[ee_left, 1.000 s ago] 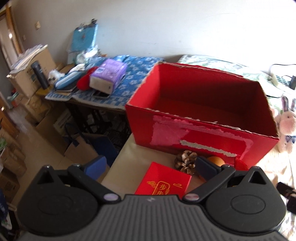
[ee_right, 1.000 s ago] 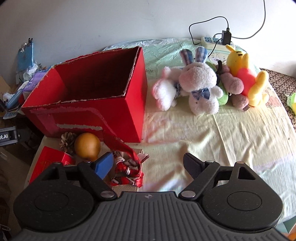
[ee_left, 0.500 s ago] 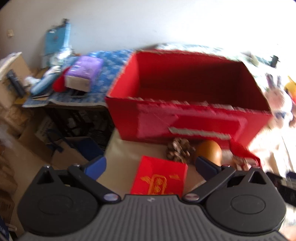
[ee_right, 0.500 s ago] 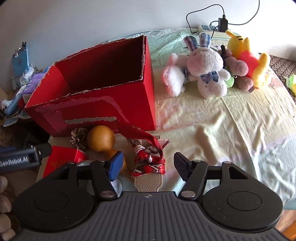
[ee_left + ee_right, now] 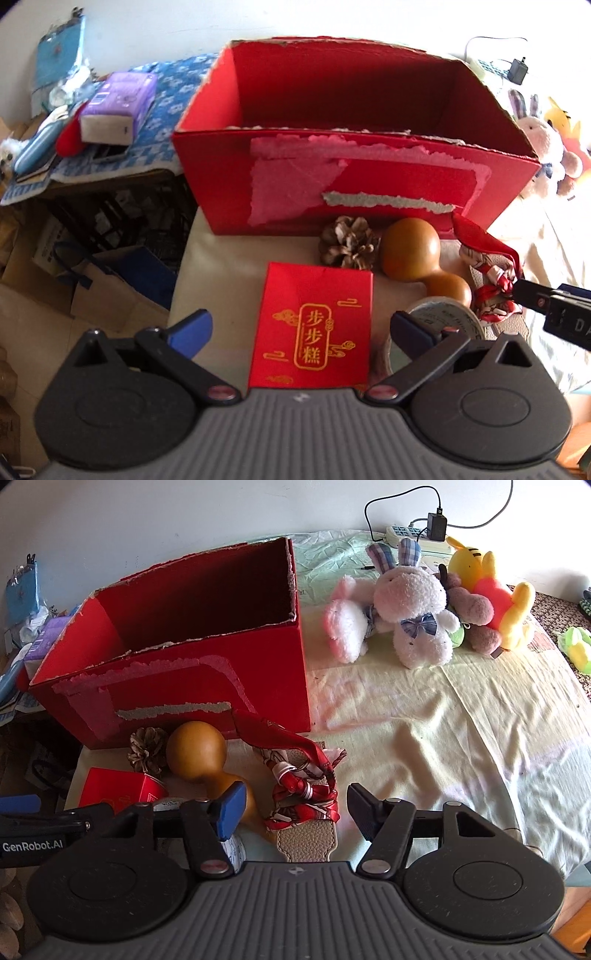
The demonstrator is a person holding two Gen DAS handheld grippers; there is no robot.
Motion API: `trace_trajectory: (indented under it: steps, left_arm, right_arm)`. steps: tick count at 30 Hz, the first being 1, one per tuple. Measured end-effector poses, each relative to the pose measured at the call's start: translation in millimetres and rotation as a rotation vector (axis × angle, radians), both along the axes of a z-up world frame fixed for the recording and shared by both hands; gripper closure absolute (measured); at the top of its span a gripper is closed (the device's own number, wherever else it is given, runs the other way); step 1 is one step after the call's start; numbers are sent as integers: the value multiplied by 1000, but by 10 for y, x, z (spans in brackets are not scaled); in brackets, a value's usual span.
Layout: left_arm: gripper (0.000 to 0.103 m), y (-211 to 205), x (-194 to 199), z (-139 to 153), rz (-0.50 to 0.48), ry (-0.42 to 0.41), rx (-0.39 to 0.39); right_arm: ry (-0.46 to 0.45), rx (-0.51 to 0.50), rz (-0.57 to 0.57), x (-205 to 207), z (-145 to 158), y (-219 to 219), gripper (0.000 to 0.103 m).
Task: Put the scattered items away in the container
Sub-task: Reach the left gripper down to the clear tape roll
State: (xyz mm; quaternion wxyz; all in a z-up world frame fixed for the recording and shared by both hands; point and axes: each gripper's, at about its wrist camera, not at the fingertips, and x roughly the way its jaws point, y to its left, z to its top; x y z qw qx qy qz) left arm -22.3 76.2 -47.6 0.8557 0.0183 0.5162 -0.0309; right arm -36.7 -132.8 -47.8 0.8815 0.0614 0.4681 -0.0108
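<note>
An open red cardboard box [image 5: 369, 184] [image 5: 207, 686] stands on the bed's corner, nothing visible inside. In front of it lie a pine cone [image 5: 349, 242] [image 5: 147, 749], a brown gourd [image 5: 413, 251] [image 5: 197, 751], a flat red packet [image 5: 314, 325] [image 5: 118, 788], a roll of tape [image 5: 443, 319] and a red patterned scarf on a beige strap [image 5: 303, 794] [image 5: 491, 291]. My left gripper [image 5: 301, 328] is open, straddling the red packet. My right gripper [image 5: 295, 812] is open, straddling the scarf.
Plush toys [image 5: 413, 613] lie on the yellow sheet [image 5: 424, 731] right of the box, with a power strip [image 5: 417, 535] behind. A cluttered side table with a purple pack [image 5: 122, 107] stands left. Cardboard boxes [image 5: 92, 284] sit on the floor below.
Both grippers have moved forward and down toward the items. The left view swung right so the red packet now lies between its fingers. The scarf came between the right fingers.
</note>
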Motion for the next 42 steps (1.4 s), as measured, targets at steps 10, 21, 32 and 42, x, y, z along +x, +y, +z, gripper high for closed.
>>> trace_trajectory:
  steps: [10, 21, 32, 42]
  left_arm:
    - [1, 43, 15, -40, -61, 32, -36]
    - [1, 98, -297, -101, -117, 49, -9]
    - [1, 18, -235, -184, -100, 69, 4]
    - [1, 9, -179, -207, -127, 93, -2]
  right_arm:
    - [72, -8, 87, 36, 0, 97, 39]
    - [129, -59, 156, -174, -33, 167, 39]
    - [124, -28, 94, -212, -76, 174, 39]
    - [118, 4, 88, -142, -66, 185, 39]
